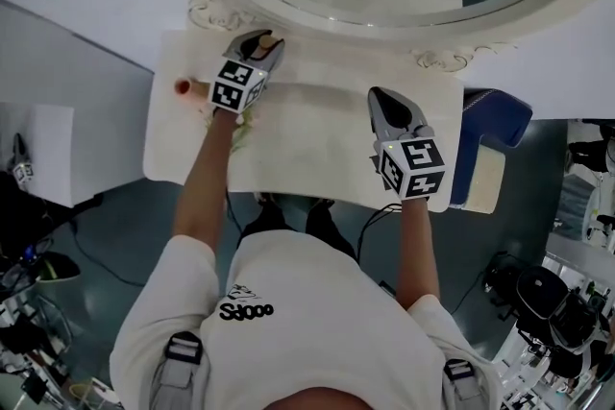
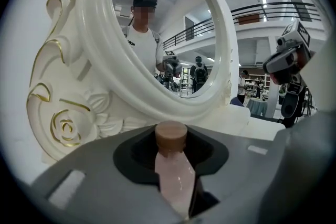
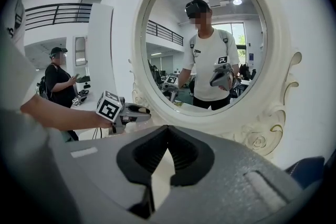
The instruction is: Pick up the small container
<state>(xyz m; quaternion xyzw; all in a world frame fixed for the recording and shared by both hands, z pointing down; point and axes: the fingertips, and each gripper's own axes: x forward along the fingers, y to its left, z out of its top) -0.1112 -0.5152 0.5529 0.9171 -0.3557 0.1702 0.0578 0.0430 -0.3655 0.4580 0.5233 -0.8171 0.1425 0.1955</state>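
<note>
The small container [image 2: 173,173] is a pale pink bottle with a brown cap, and it stands upright between the jaws of my left gripper [image 2: 171,150], which is shut on it. In the head view the left gripper [image 1: 258,51] is at the back left of the cream dressing table [image 1: 317,149], close to the mirror frame, with the brown cap [image 1: 266,40] showing at its tip. My right gripper [image 1: 379,96] hovers over the table's right part. Its jaws [image 3: 168,136] meet at the tips with nothing between them.
A large oval mirror in an ornate white frame [image 1: 384,14] stands along the table's back edge. A small tube with a reddish end [image 1: 187,88] lies at the table's left edge. A blue stool [image 1: 490,125] sits beside the table's right edge. A person stands off to the left [image 3: 60,84].
</note>
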